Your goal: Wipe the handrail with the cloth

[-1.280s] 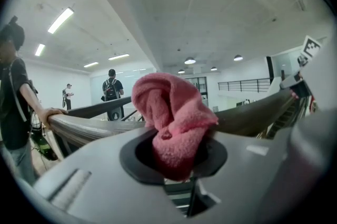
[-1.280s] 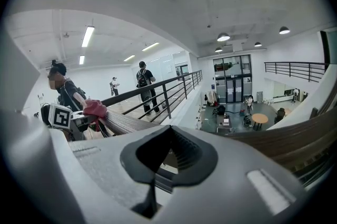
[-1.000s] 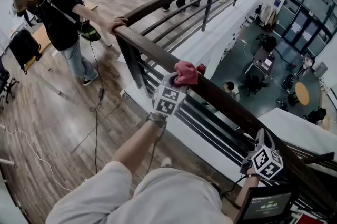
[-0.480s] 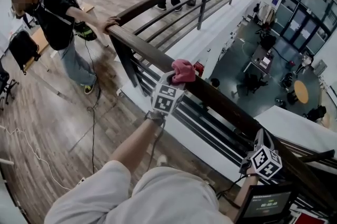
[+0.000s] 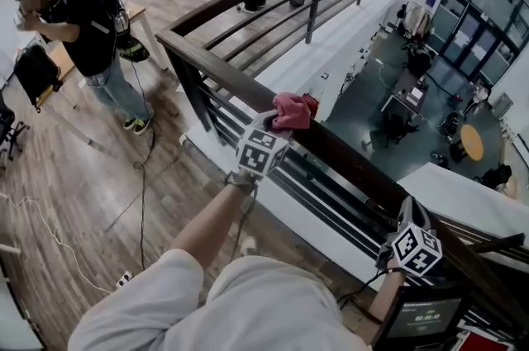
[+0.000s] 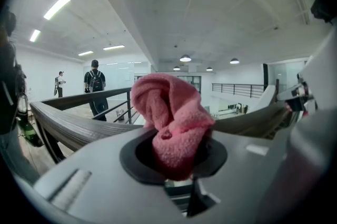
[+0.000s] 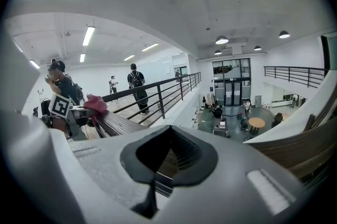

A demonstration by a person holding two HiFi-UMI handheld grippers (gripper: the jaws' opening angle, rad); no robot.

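Well — pink cloth (image 5: 291, 111) in L tool (image 6: 180, 161) atop handrail (image 5: 357, 161) — R tool (image 7: 169, 161) closed.

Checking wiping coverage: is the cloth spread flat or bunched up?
Bunched up. The pink cloth is a crumpled wad pinched between the left gripper's jaws, sitting on the handrail.

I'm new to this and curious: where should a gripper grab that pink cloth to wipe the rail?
A bunched fold at its near end, from the walkway side, as the left gripper does. The cloth is soft and crumpled, so a pinch probably leaves the rest loose on the handrail.
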